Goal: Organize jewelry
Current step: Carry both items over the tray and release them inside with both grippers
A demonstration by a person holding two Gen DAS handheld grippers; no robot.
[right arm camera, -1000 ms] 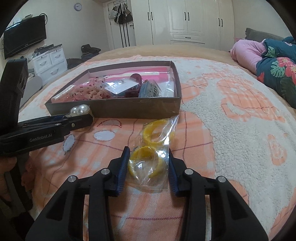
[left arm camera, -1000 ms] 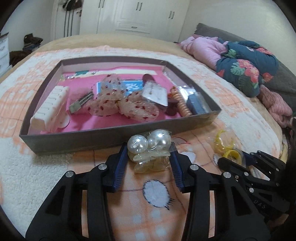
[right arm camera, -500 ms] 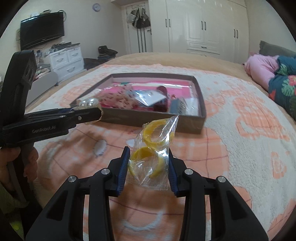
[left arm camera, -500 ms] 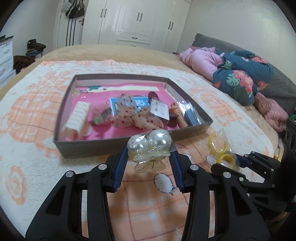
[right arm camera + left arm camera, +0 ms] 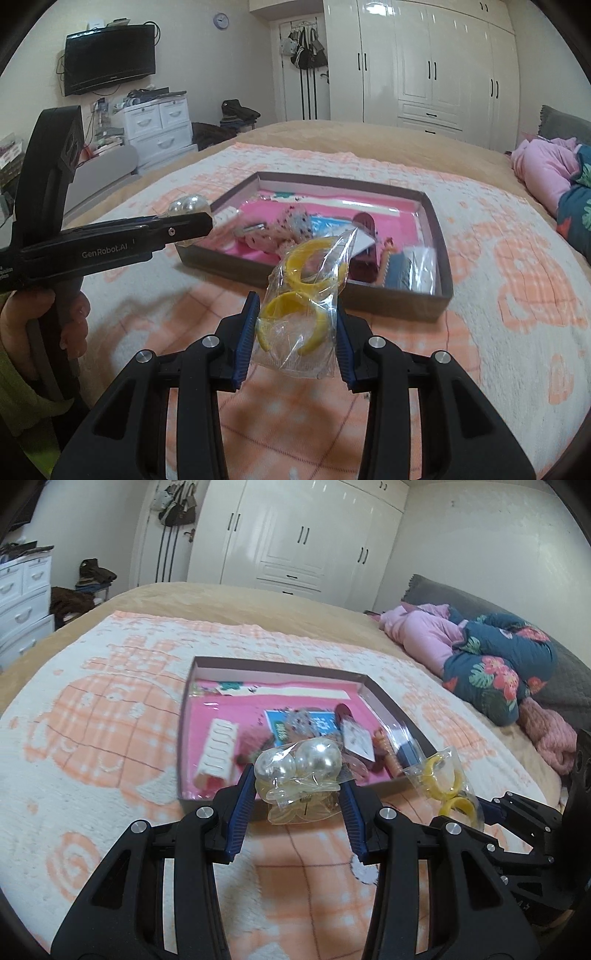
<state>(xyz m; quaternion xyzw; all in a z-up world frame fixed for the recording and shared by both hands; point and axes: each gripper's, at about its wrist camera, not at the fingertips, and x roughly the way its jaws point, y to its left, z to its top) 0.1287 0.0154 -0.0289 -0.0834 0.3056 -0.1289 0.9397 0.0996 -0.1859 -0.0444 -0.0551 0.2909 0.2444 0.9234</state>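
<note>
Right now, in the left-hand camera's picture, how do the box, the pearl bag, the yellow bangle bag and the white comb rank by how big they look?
1. box
2. pearl bag, though it is nearest the camera
3. yellow bangle bag, close to the pearl bag, so unsure
4. white comb

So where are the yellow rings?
In a clear bag pinched between the right gripper fingers, held above the blanket, just before the box.

Box (image 5: 184, 716) on blanket (image 5: 92, 716)
</note>
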